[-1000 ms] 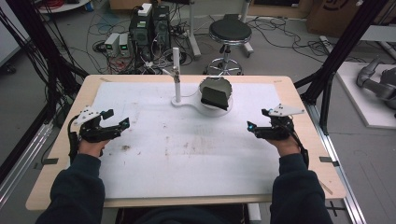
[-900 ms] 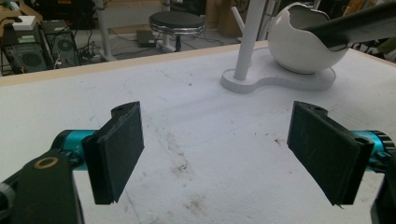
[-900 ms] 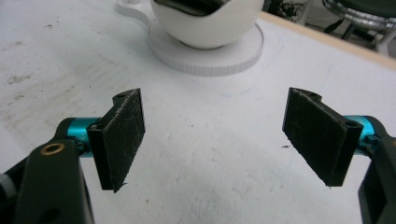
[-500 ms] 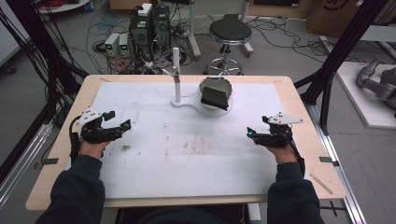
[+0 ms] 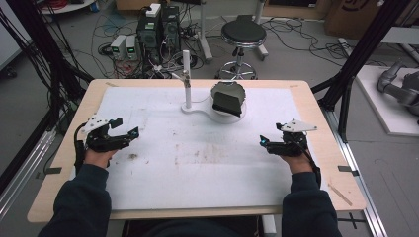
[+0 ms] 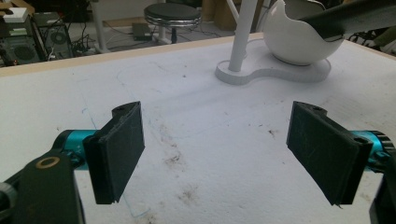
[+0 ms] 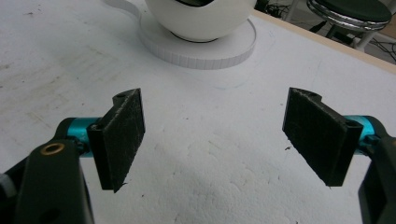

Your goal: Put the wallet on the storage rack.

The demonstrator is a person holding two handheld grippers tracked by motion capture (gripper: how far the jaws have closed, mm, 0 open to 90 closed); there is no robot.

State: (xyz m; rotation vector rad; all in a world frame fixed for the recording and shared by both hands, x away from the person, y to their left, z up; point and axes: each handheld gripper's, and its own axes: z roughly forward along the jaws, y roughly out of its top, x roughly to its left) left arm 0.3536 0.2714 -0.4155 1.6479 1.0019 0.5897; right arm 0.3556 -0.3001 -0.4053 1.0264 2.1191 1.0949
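Bowl top cut off — dark object cropped at edge.

Wooden table — stained white sheet — white bowl stand on sheet.

White sheet covering the wooden desk; beyond its far edge, a black round stool, computer towers and cables on the floor.
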